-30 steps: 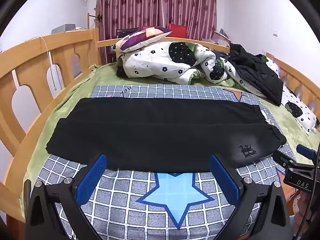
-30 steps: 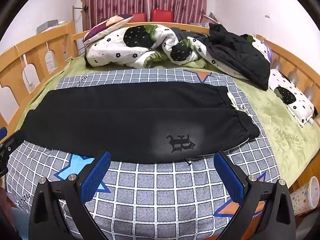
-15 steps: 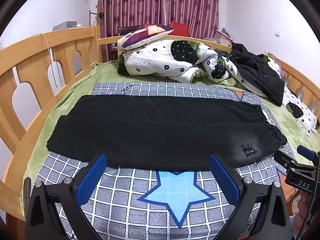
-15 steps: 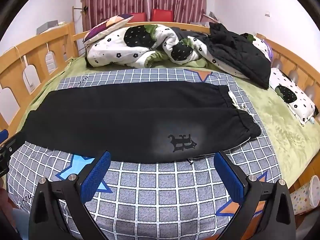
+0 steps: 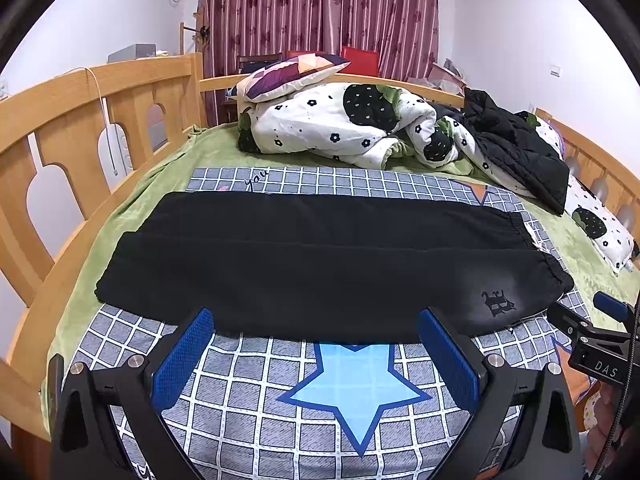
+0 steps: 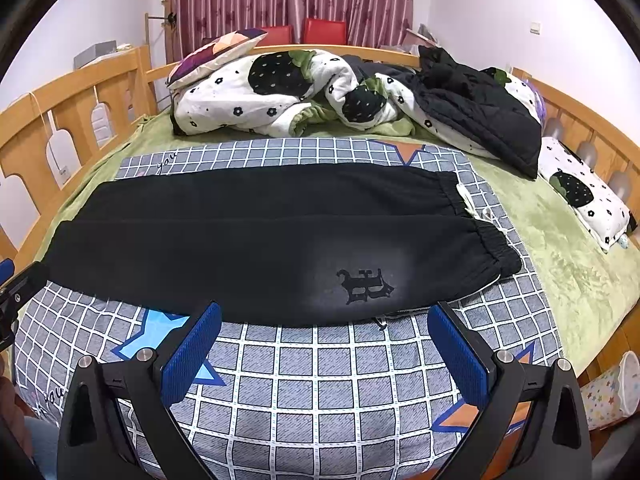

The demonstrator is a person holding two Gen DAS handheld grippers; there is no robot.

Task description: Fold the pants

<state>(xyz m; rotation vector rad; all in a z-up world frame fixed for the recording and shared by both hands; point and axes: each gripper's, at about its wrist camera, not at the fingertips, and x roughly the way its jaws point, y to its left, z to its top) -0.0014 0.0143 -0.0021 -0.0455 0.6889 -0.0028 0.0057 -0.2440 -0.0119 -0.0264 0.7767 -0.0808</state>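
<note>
One lengthwise fold looks done: the black sweatpants [image 6: 256, 248] lie leg over leg across the checked blanket [image 6: 320, 380] on the bed, waistband [image 6: 492, 240] to the right. The crosswise folds remain, I judge. Both the left tongs [image 5: 316, 354] and right tongs [image 6: 324, 346] hover spread wide, holding nothing, just short of the near edge.

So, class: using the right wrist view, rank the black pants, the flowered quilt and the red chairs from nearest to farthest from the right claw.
1. Black pants: spread flat on the checked blanket, just ahead of the open right claw.
2. Flowered quilt: bunched at the bed's far end.
3. Red chairs: beyond the wooden rail, against the curtain.
</note>
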